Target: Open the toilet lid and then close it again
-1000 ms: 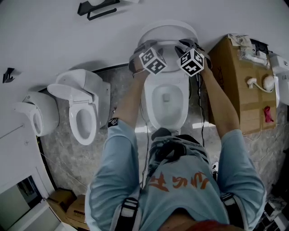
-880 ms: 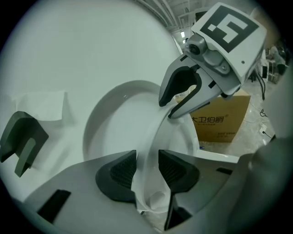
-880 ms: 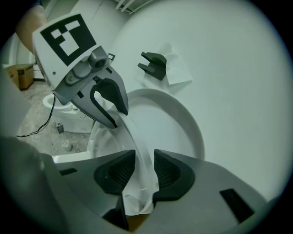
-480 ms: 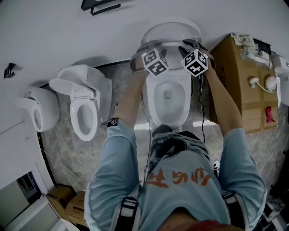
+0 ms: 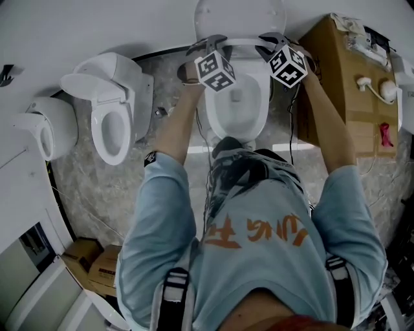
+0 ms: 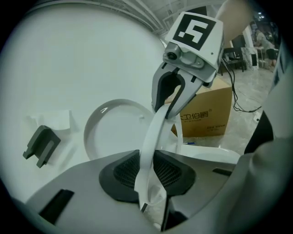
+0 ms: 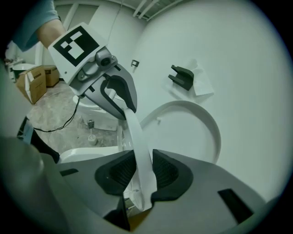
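The white toilet [image 5: 236, 103] stands in the middle, its round lid [image 5: 239, 14] upright against the wall. A thin white seat ring [image 5: 238, 42] is tilted away from the lid, above the bowl. My left gripper [image 5: 208, 45] grips the ring's left side and my right gripper [image 5: 268, 41] its right side. In the left gripper view the ring [image 6: 153, 132] runs from my left gripper [image 6: 149, 183] up to the right gripper [image 6: 167, 104]. The right gripper view shows the ring [image 7: 139, 151] clamped in my right gripper [image 7: 139, 183]. Both pairs of jaws are closing on it.
A second toilet [image 5: 111, 119] and a wall-hung bowl [image 5: 46, 132] stand at the left. A cardboard box [image 5: 343, 90] with fittings sits close on the right. Small boxes [image 5: 90, 265] lie at the lower left. A black bracket [image 7: 182, 77] hangs on the wall.
Both grippers have drawn back from the wall toward the person, bringing the seat ring away from the upright lid. The head view has shifted as well.
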A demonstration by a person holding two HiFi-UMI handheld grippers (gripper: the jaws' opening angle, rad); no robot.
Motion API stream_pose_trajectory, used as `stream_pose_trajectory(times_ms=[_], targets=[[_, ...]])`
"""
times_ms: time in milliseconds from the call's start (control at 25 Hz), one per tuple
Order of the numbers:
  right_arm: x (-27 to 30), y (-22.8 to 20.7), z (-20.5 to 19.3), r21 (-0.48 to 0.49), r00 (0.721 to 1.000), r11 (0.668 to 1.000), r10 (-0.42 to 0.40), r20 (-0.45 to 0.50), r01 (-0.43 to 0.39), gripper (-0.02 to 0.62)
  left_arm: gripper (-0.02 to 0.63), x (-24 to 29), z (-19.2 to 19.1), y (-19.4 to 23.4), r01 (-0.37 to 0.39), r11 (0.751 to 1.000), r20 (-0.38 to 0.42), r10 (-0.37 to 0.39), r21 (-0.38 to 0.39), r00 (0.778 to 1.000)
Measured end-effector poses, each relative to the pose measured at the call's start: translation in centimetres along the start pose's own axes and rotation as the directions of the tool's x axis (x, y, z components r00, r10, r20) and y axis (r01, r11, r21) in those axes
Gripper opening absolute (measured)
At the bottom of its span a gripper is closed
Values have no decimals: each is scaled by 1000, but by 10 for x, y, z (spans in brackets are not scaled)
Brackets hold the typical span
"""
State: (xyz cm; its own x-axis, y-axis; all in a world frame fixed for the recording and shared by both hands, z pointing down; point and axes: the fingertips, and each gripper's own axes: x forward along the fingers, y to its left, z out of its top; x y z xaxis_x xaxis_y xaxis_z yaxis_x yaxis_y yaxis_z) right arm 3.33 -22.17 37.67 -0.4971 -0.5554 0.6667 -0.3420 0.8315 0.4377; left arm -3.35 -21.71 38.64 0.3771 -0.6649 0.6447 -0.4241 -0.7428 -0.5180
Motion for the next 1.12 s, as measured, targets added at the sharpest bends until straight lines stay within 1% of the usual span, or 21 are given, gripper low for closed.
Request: stream_pose_trajectory(times_ms=[80, 160, 200, 280, 320, 360, 520, 760, 1000, 1040, 1120], targets=[[-10, 19, -3, -15, 1000, 1000, 27, 6, -27, 127, 99, -12, -1, -18, 3, 1000, -5, -3, 27, 1000], [-19, 46, -6, -37, 997, 997, 74, 12, -73, 130, 112, -25, -8, -41, 16, 999, -23, -15, 40, 1000], [-23, 62, -9, -60, 995, 993, 102, 9, -101, 129, 114, -32, -13, -55, 25, 998, -43, -23, 60, 999], [-31, 93, -15, -116, 989, 983, 145, -4, -144, 126, 112, -44, -23, -84, 42, 990, -93, -30, 132, 995], [-34, 107, -19, -142, 988, 978, 155, -10, -155, 124, 109, -48, -27, -98, 46, 986, -111, -28, 160, 993], [-37, 120, -23, -162, 987, 974, 160, -13, -160, 124, 109, -53, -31, -110, 49, 984, -122, -28, 170, 992], [-44, 162, -37, -211, 984, 961, 178, -28, -180, 126, 129, -65, -46, -150, 94, 987, -150, -75, 127, 986], [-45, 217, -58, -255, 971, 937, 231, -56, -238, 135, 143, -74, -69, -201, 171, 979, -200, -147, 112, 969], [-40, 269, -82, -274, 953, 912, 293, -79, -304, 158, 162, -75, -94, -252, 262, 961, -240, -234, 91, 942], [-38, 278, -87, -278, 949, 907, 305, -85, -317, 163, 164, -75, -99, -261, 275, 957, -249, -245, 91, 937], [-35, 297, -97, -285, 938, 894, 333, -97, -346, 173, 170, -74, -110, -278, 298, 948, -272, -259, 115, 927]])
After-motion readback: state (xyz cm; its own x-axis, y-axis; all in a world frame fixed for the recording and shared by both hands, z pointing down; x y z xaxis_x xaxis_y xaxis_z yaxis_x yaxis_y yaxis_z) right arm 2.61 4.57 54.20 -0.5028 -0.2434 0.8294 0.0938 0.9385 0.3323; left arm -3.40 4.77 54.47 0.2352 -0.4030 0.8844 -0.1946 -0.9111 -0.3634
